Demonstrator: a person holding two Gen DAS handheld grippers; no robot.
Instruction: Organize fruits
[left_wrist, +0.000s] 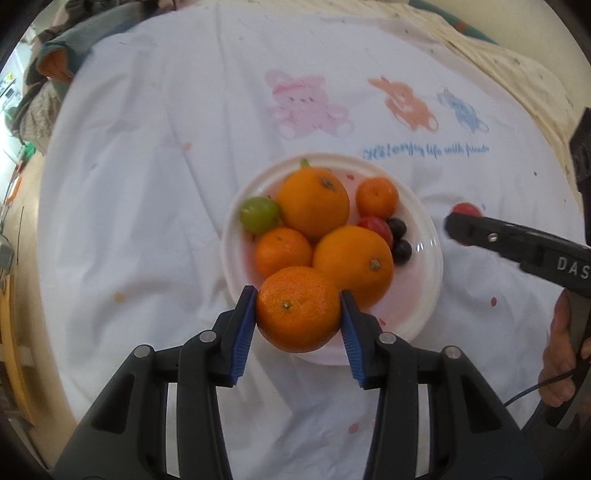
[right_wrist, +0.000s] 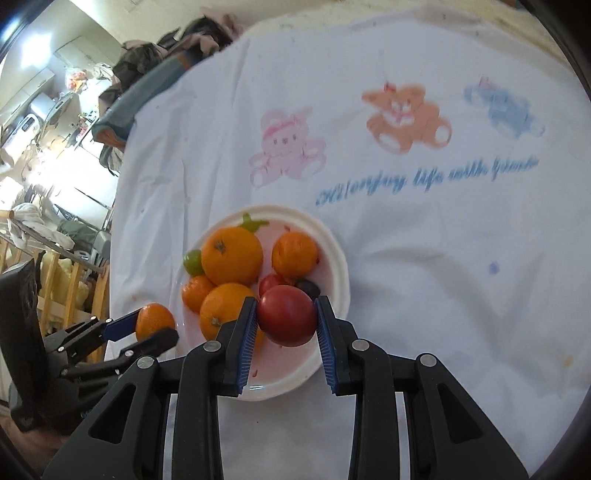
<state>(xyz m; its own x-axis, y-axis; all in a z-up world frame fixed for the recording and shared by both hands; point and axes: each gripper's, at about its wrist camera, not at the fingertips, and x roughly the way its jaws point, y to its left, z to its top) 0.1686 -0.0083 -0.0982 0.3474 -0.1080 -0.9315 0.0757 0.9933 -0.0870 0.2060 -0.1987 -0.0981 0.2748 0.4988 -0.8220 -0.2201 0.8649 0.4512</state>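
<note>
Both grippers loaded over the white plate — plate sits on a white cloth with printed bears covering the bench.

Left gripper: jaws narrow, clamped on a mandarin by its sides, hanging at the plate's 6 o'clock rim in the left wrist view. Right gripper: jaws narrow, clamped on a red tomato, over the plate's 5 o'clock part in the right wrist view. Seen from the left wrist, it comes in from 3 o'clock, with the red fruit just off the plate edge.

Plate is crowded: two big oranges, two smaller mandarins, a green grape, a small red tomato and two dark grapes.

Risks, judged from here:
- Pile is heaped. Dropping the mandarin onto the near orange could send it rolling over the shallow 6 o'clock rim onto the cloth.
- Both grippers are close over one plate. If they lower together, jaws could collide or knock the stacked fruit.
- Tomato is soft and smooth, held at its widest part. Too much squeeze bruises or splits it; too little and it slips out while tilted down.
- Free room looks to be only at 4–5 o'clock of the plate, so a tomato released there may bump the dark grapes off the edge.
- Cloth is wrinkled — a nudged plate could shift, and any escaped fruit would roll unpredictably.
</note>
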